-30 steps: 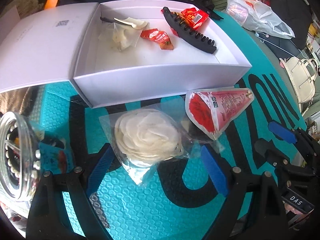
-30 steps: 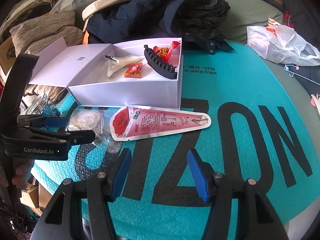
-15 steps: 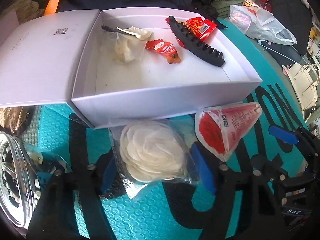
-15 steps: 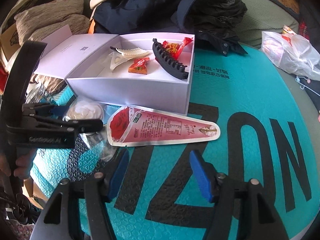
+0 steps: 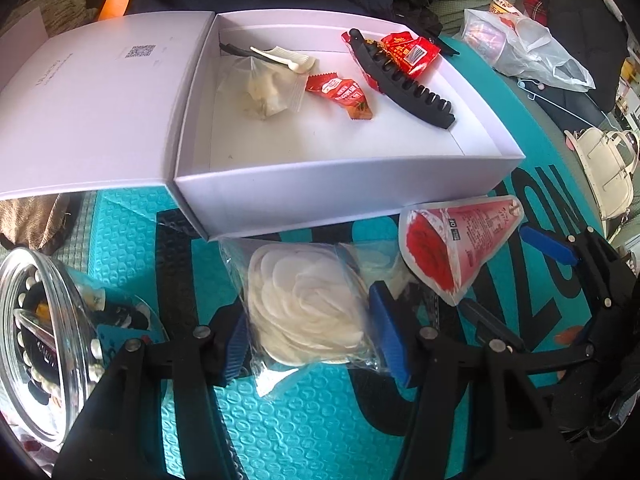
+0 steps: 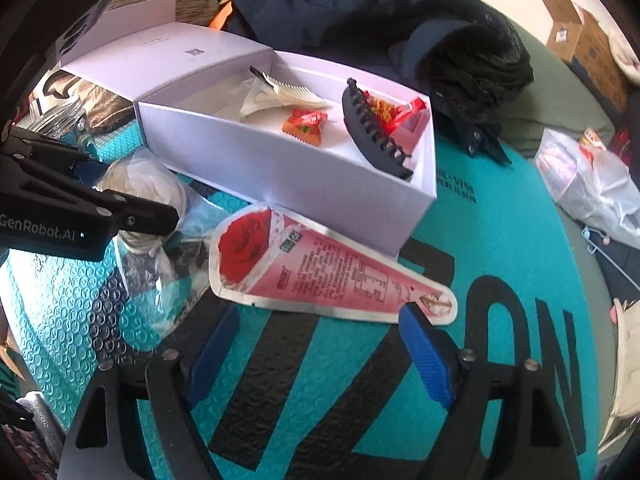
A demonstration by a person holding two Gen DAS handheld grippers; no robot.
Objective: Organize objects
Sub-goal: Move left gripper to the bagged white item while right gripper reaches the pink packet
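An open white box (image 5: 344,184) (image 6: 280,184) lies on a teal mat and holds a black hair claw (image 5: 400,84) (image 6: 372,136), red snack packets (image 5: 340,92), a cream comb (image 5: 284,58) and a small clear bag. A clear bag of white cotton pads (image 5: 308,308) (image 6: 148,188) lies in front of the box. My left gripper (image 5: 310,336) has its blue fingers pressed on both sides of this bag. A red and pink cone-shaped packet (image 5: 456,240) (image 6: 320,272) lies beside it. My right gripper (image 6: 316,344) is open just short of the packet.
A glass jar (image 5: 44,344) with beads lies at the left. The box lid (image 5: 92,108) lies open on the left of the box. Dark clothes (image 6: 400,32) lie behind the box. A plastic bag (image 5: 524,44) and a cream handbag (image 5: 608,172) lie to the right.
My left gripper moved forward around the cotton pad bag and closed on it. My right gripper moved closer to the cone packet and stayed open.
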